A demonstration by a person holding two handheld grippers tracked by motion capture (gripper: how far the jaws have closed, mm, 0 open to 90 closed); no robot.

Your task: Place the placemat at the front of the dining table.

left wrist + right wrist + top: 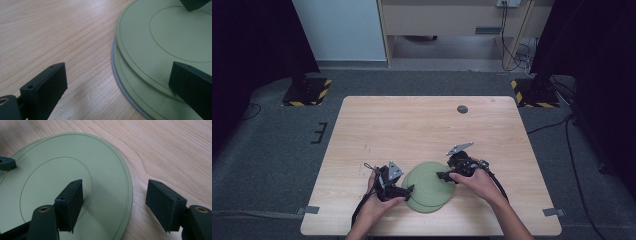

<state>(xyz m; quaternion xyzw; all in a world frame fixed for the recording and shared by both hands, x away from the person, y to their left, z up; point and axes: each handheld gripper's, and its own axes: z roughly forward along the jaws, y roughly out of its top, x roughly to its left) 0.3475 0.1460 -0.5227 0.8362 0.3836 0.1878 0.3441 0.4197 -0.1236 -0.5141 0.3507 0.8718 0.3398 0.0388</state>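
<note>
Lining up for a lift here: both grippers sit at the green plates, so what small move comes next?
Probably close the right gripper on the top plate's rim: its open jaws already straddle that edge, one over the plate, one over the table.

The table (427, 125) is showing pale wood grain with a smooth, faintly sheened finish; the green plates (162, 37), stacked, are looking like matt plastic, smooth, with fine grooved rings; a grey plate rim (120, 82) beneath them is looking equally matt; the left gripper (117, 82) and the right gripper (113, 202) are showing jaws of dull black plastic, slightly rough at the edges, with brassy metal inserts; the floor (272, 145) is appearing as coarse grey carpet.
</note>
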